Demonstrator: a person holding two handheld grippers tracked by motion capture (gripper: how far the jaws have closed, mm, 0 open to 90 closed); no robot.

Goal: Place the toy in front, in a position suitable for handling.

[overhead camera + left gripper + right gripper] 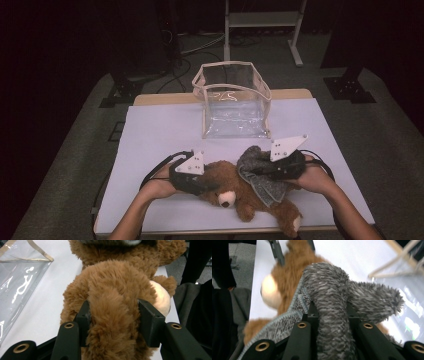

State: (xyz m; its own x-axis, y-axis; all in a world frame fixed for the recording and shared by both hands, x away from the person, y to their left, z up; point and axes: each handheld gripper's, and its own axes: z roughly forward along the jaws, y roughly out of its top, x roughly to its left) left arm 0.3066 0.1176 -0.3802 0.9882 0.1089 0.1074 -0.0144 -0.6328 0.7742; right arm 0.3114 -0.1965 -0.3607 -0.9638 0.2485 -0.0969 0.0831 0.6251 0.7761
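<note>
Nearest the table's front edge, a brown teddy bear (235, 192) is lying across the white table (160, 130), its pale muzzle turned toward the person. It is wearing a grey knitted garment (260, 175), which is bunching up around its upper body.

Left gripper (192, 175) is sitting on the bear at the left of the high view, held in the person's left hand (162, 185). In the left gripper view its jaws are standing partly closed, pressing into a thick fold of brown fur (112, 315) from both sides.

Right gripper (285, 165) is sitting at the bear's other side, in the right hand (312, 177). In the right gripper view its jaws are gripping a tube-like fold of the grey knit (334, 315), the pads pinching it from both sides, fairly narrow.

Farther back, well apart from the bear, a clear plastic bag (235, 102) with beige trim is standing upright and open-topped on the table. No brand, label or readable writing is showing on any of these; the light marks on the bag's plastic are reading as glare.
</note>
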